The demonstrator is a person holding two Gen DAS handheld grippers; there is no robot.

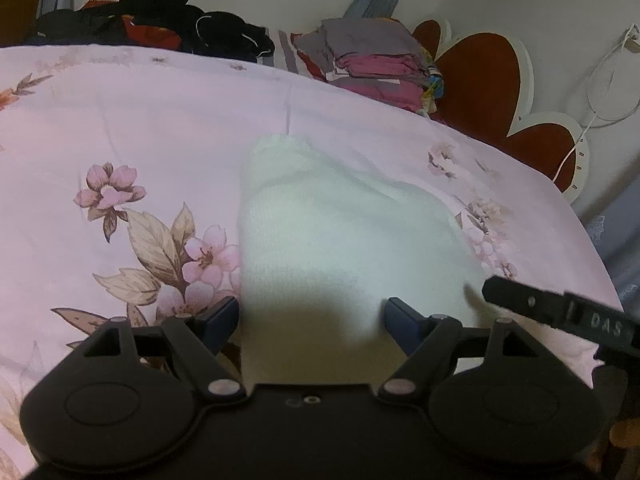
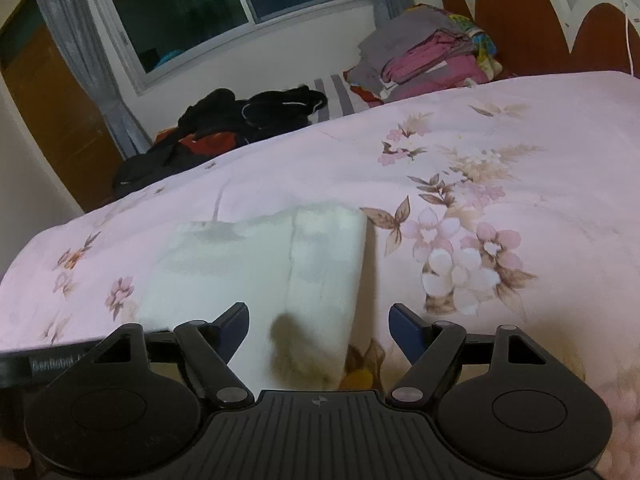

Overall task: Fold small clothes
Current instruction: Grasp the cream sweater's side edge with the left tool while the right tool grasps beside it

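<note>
1. The bed (image 1: 140, 128), under a pink floral cover, serves as the folding surface, giving flat, soft support.
2. A stack of folded clothes (image 1: 372, 64) and a dark unfolded heap (image 1: 160, 20) sit at the far edge, apparently sorted done from pending.
3. The white garment (image 1: 340, 232) lies spread mid-bed, one side already turned over, likely for the next fold.
4. The left hand-held gripper (image 1: 312, 320) hovers low over its near hem, jaws wide apart, holding nothing.
5. The right hand-held gripper (image 2: 318, 326) hangs just beside it, equally wide, empty.
</note>
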